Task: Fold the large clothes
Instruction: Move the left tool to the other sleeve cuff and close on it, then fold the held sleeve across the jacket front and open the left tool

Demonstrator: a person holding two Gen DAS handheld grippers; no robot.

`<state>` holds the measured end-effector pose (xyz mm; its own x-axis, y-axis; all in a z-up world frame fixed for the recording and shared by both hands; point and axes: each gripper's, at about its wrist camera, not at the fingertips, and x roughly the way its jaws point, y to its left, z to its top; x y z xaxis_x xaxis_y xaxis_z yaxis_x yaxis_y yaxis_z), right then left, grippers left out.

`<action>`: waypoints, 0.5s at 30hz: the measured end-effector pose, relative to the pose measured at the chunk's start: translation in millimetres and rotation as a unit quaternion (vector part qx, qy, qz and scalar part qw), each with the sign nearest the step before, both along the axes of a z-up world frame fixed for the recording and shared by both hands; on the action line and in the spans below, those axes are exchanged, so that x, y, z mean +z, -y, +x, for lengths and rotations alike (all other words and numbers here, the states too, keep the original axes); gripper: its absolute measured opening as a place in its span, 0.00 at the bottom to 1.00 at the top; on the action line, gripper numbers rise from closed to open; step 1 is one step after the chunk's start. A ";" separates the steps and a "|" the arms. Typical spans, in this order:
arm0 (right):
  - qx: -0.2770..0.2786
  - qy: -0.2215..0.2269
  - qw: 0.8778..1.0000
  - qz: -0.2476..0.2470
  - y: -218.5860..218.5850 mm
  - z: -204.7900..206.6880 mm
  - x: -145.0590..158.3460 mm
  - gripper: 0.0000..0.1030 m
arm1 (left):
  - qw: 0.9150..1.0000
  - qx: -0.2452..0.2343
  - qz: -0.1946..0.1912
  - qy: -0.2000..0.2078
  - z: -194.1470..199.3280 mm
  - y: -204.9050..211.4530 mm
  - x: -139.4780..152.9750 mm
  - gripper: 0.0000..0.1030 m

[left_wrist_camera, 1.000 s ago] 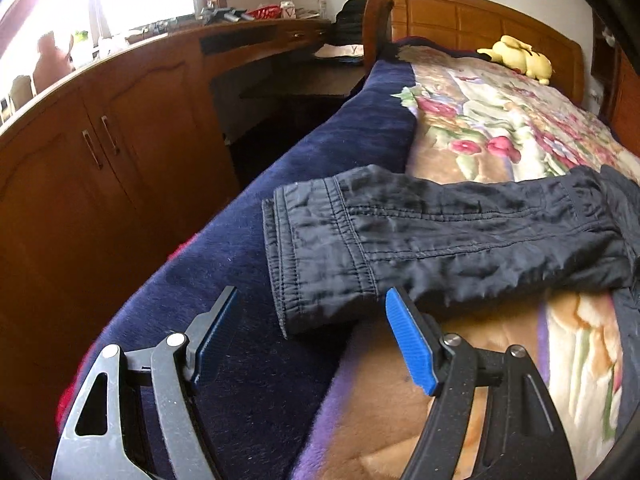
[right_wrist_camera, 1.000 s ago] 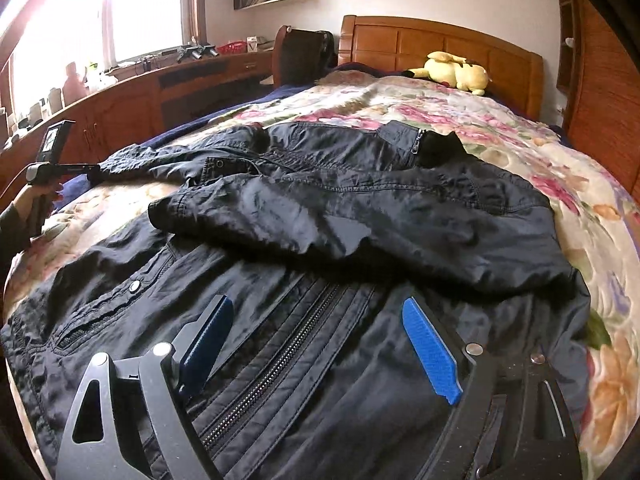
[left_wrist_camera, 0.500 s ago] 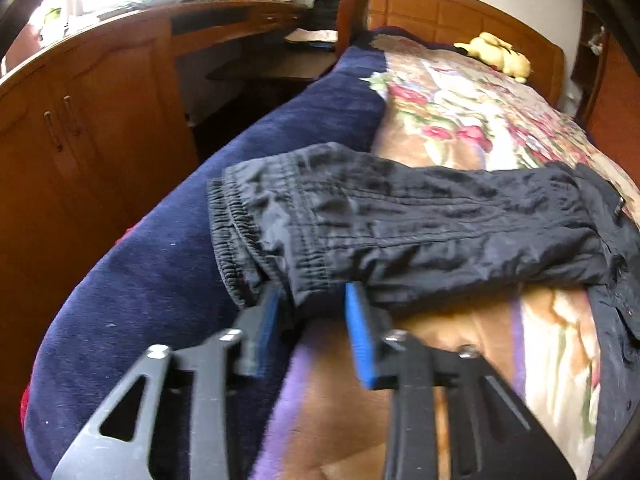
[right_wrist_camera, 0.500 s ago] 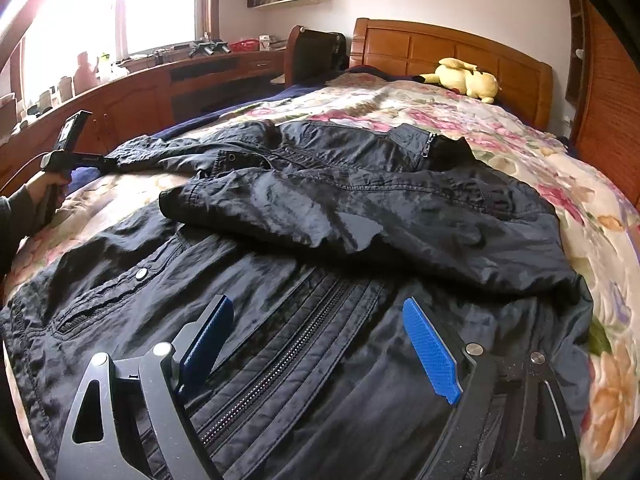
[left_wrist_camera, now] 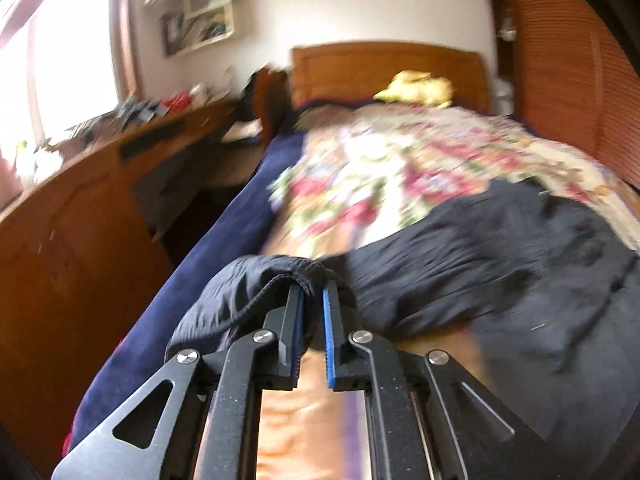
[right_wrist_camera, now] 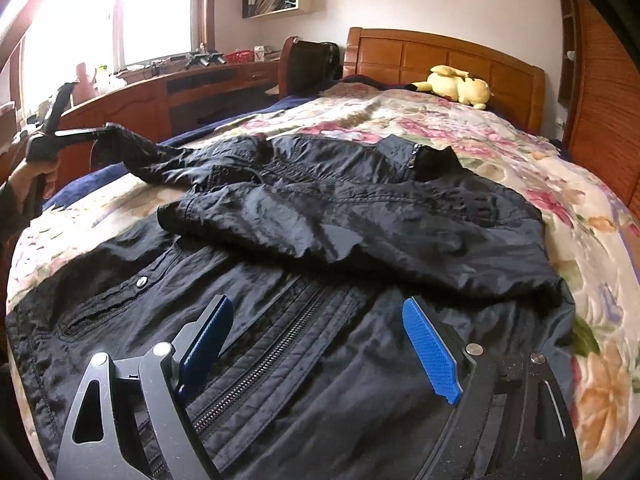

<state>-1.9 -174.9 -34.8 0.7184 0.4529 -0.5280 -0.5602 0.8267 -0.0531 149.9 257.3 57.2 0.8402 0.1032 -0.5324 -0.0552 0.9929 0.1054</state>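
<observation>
Early stage of the fold. The black jacket [right_wrist_camera: 328,320] lies front-up on the bed [right_wrist_camera: 592,240], zip [right_wrist_camera: 256,364] running down the middle toward the right wrist camera, collar [right_wrist_camera: 416,156] toward the headboard [right_wrist_camera: 444,52].

Done so far, judging by how it lies — one sleeve [right_wrist_camera: 360,232] is already folded across the chest, cuff end pointing toward the window side.

In hand now: the other sleeve. The left gripper [left_wrist_camera: 311,308] is clamped on its cuff [left_wrist_camera: 256,280], pads pinching the hem, fabric bunched over the left finger. In the right wrist view that cuff [right_wrist_camera: 120,136] is up off the bed, sleeve stretched taut from the shoulder to the left gripper [right_wrist_camera: 102,130]. The left wrist view is heavily blurred, so no finer detail on the grip.

The right gripper [right_wrist_camera: 316,344] has its jaws wide apart, nothing between them, hovering low over the zip near the hem. Can't tell if it's touching the fabric.

Left to do, as I read it:
- lay the lifted sleeve over the chest
- fold the body up, hem toward collar — possibly sides in first
- flatten out

Risk: thin slippery shell; the first sleeve may slide when the second lands on it.

Yellow plush toy [right_wrist_camera: 456,86] by the headboard is well clear.
</observation>
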 end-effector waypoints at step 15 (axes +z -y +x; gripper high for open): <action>-0.029 0.000 0.999 0.041 34.9 -3.9 10.4 0.85 | 0.986 -0.162 0.010 0.045 -29.1 188.1 67.2 0.06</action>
<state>-5.8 -209.8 -24.3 0.7443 0.4523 -0.4914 -0.5112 0.8593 0.0165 120.8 69.2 124.4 0.8742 -0.1692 -0.4551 0.2549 0.9577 0.1335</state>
